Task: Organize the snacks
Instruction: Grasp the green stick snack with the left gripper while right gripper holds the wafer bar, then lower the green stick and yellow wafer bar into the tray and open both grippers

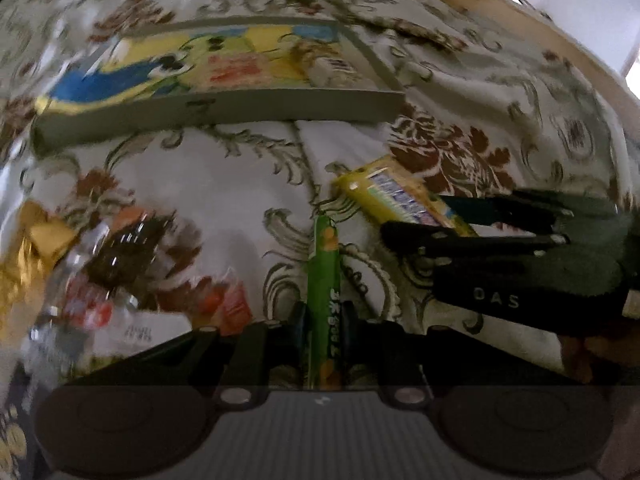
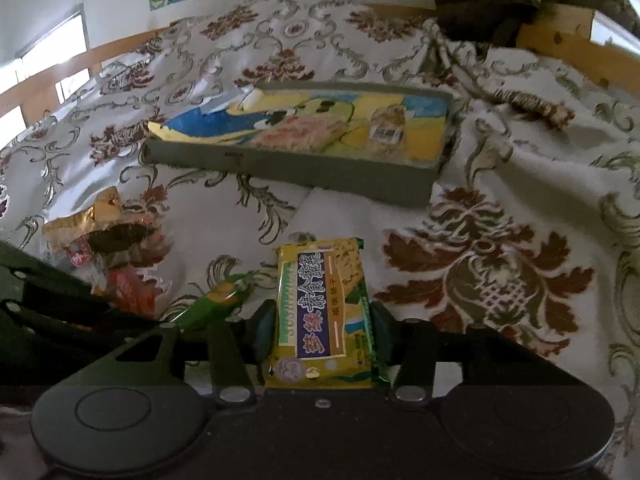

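Left wrist view, from the left edge: a blurred heap of crinkly foil wrappers [image 1: 100, 276] in gold, red and clear film lies on the floral brocade cloth [image 1: 224, 184], its printing too smeared to read. Behind sits a shallow grey rectangular tray [image 1: 224, 110] holding bright yellow and blue packets. At centre the left gripper [image 1: 323, 320] is clamped tight on a slim green stick snack [image 1: 323, 276] with white lettering I cannot make out, pointing away over the cloth. To the right, the other tool's black arm bears the letters "DAS".

Right wrist view: the same wrapper heap [image 2: 100, 248] lies at left, then the green stick [image 2: 224, 294], glossy and angled. At centre the right gripper [image 2: 320, 332] stands half-wide, its pads pressed on both sides of a flat yellow biscuit packet [image 2: 324, 312] with a dark blue band of Chinese characters. The tray [image 2: 288, 168] lies beyond it.
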Demonstrator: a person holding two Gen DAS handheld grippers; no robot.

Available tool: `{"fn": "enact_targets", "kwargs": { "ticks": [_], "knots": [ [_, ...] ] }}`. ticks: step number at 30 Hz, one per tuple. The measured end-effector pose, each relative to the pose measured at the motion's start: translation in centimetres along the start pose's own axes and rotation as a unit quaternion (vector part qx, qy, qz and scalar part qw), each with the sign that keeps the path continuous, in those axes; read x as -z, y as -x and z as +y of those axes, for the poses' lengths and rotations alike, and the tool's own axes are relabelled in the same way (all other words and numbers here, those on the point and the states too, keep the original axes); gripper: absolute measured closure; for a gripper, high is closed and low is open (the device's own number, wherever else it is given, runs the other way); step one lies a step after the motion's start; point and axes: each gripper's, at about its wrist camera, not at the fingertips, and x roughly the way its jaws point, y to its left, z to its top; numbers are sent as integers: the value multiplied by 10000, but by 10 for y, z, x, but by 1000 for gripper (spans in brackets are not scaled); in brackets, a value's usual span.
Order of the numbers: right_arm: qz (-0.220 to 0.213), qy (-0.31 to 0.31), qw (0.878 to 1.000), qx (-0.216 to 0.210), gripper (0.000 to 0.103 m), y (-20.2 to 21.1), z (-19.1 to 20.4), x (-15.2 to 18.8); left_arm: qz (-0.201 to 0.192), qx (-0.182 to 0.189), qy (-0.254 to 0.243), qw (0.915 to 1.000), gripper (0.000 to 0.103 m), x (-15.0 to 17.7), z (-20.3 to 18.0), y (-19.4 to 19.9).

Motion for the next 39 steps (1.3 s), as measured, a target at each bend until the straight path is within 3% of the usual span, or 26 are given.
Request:
{"fn": "enact_targets", "kwargs": {
  "ticks": [3,6,11,17,23,30,39],
  "knots": [
    [-235,-56,9997,26,52,7,-3,-2,-202,186,359,9990,85,0,10,10],
    [-497,-51,9987,61,52,13,-4,-5,-469,266,406,9977,85,-3,15,22],
    [-1035,4,9946,66,52,17,-2,-14,-941,183,516,9941,85,-22,24,37],
    [-1631,-2,9865,113,52,-3,-8,-44,-1418,-140,576,9881,85,-81,36,31],
    [-1799,-260,9833,124,52,-46,-29,-84,-1811,-451,712,9799,85,-145,57,9],
    [-1695,-111,9854,110,52,-95,-30,-108,-1656,-679,1389,9740,85,-193,83,-43],
    [-1483,552,9868,350,52,-119,-10,-110,-1263,-1007,1517,9751,85,-190,97,-81]
  ]
}}
